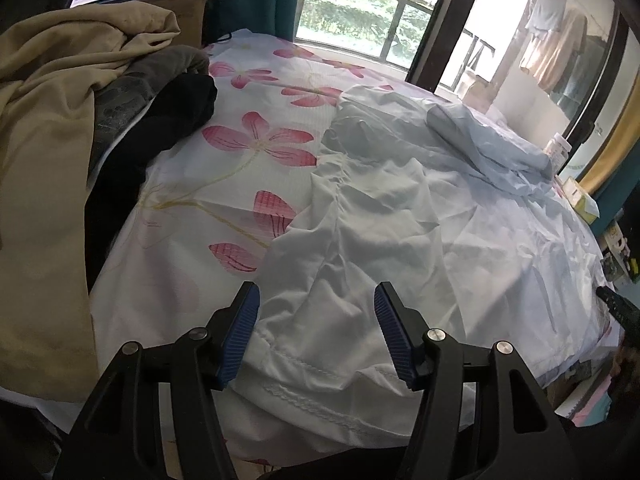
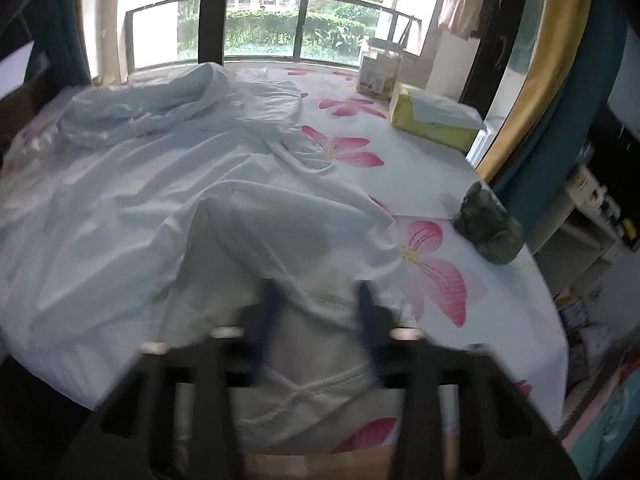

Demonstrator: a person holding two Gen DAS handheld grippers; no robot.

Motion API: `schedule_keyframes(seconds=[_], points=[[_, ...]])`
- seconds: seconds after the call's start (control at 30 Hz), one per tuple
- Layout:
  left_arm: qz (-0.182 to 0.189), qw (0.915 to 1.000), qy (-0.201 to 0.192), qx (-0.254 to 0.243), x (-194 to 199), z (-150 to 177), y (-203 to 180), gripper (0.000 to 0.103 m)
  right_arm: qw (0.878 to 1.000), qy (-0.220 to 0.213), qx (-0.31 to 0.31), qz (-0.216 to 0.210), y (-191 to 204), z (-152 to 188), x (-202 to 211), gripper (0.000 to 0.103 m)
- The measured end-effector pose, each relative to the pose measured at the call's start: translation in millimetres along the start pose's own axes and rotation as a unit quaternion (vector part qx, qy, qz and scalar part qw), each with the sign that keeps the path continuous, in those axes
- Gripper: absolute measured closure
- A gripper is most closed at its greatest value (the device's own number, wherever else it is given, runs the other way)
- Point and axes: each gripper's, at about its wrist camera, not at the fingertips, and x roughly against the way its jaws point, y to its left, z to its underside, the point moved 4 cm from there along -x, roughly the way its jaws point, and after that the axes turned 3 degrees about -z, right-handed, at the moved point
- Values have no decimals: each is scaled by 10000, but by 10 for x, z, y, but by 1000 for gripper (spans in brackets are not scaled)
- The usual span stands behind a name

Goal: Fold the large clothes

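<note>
**A:** Start on your left. Where does the garment lie from that tool?

**B:** The pale garment (image 1: 400,208) is spread on the floral sheet (image 1: 192,184), its long axis running from the hem at my 6 o'clock away toward the window (image 1: 352,12) at 12. My left gripper (image 1: 316,332) hangs over the hem's left corner, tilted down at it. Its jaws stand wide and the blue pads (image 1: 240,340) flank the cloth without pressing it. A pile of other clothes (image 1: 52,120) sits at my 9 o'clock, clear of the work.

**A:** And on the right?

**B:** My right gripper (image 2: 318,316) points down at the hem's right corner, seen blurred. Hem cloth (image 2: 316,304) lies between its fingers, which stand narrower than the left's. I judge it is pinching the hem, but the blur keeps me from being certain. A tissue box (image 2: 432,120) is at 1 o'clock, a green lump (image 2: 488,232) at 3.

**A:** So what does the fold turn on?

**B:** Both hands are at the near hem, so I reckon the left must pinch too, then both carry the hem toward 12.
</note>
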Motion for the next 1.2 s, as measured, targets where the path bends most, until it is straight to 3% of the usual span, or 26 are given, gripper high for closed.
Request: schedule_keyframes(seconds=[0.03,0.3,0.47,0.6,0.63,0.7,0.73,0.77,1.07,1.2], points=[[-8,10000,-1,-10,-2,-1,-1,40,10000,9,-60,51,-44,8,3,101],[-11,10000,26,-4,-8,-7,-7,40,9975,-230,-640,208,-407,122,288,101],[75,9999,66,127,4,-4,27,40,9964,99,-845,14,-586,394,305,100],[136,9998,51,154,28,-36,39,40,9970,184,-758,7,-591,414,356,98],[161,9998,25,144,42,-49,35,40,9969,201,-763,32,-604,402,376,93],[178,9998,12,99,59,-69,31,40,9967,101,-808,-33,-639,362,447,69],[182,9998,4,90,68,-78,34,40,9962,-2,-872,-82,-653,325,501,41],[190,9998,-13,106,77,-84,43,40,9954,-122,-950,-99,-673,272,527,22],[220,9997,89,16,114,6,120,40,9790,-550,-1894,-509,-813,52,375,20],[37,9996,165,-224,92,84,101,40,9791,-330,-1958,-445,-814,96,197,20]])
